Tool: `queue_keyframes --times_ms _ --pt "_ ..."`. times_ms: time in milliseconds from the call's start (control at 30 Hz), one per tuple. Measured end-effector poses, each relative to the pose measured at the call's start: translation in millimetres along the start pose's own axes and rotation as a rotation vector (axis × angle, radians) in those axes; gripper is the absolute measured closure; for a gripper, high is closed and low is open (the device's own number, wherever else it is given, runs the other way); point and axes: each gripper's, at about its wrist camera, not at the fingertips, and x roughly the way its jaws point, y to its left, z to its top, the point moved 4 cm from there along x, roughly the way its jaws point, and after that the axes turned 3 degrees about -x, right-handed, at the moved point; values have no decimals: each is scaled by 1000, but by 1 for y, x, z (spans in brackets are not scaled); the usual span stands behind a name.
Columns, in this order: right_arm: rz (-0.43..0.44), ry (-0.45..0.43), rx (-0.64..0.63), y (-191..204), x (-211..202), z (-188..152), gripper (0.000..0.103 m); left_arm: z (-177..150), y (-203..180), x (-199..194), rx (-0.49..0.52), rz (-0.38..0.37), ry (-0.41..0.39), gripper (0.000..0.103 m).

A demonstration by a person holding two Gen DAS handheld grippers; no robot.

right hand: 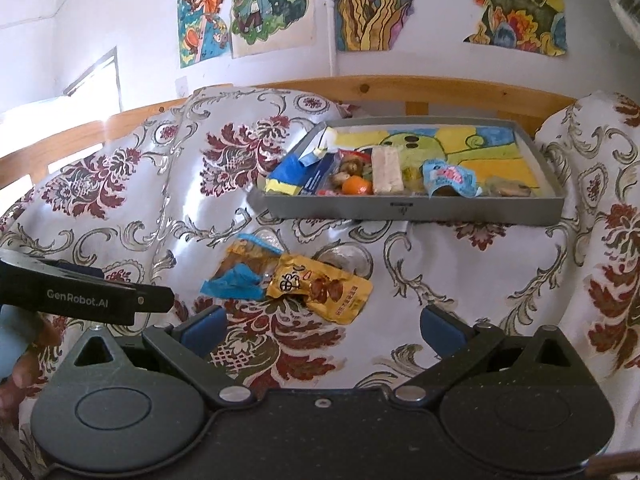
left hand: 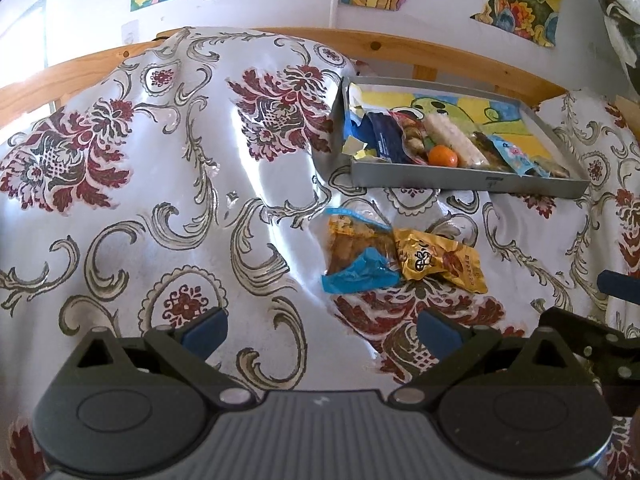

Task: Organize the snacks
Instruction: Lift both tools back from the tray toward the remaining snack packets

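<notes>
Since both the left claw (left hand: 320,334) and right claw (right hand: 320,330) hang wide and empty, take the gold packet (right hand: 320,290), just beside the tray (right hand: 400,212) near edge on the bedcover (right hand: 440,280), w/ right claw, gripping by its flat edge.

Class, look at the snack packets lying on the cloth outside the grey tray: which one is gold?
The gold packet with the black cartoon print, on the right of the pair. Its neighbour is clear plastic with blue ends.
</notes>
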Motion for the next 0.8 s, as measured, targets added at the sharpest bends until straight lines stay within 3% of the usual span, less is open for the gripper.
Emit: queue_keyframes --times_ms 333,800 --pt "14 40 -2 -1 19 -7 1 9 -1 10 38 -12 -4 1" --pt "17 78 -20 -18 41 -12 1 24 -15 33 82 -92 -9 1"
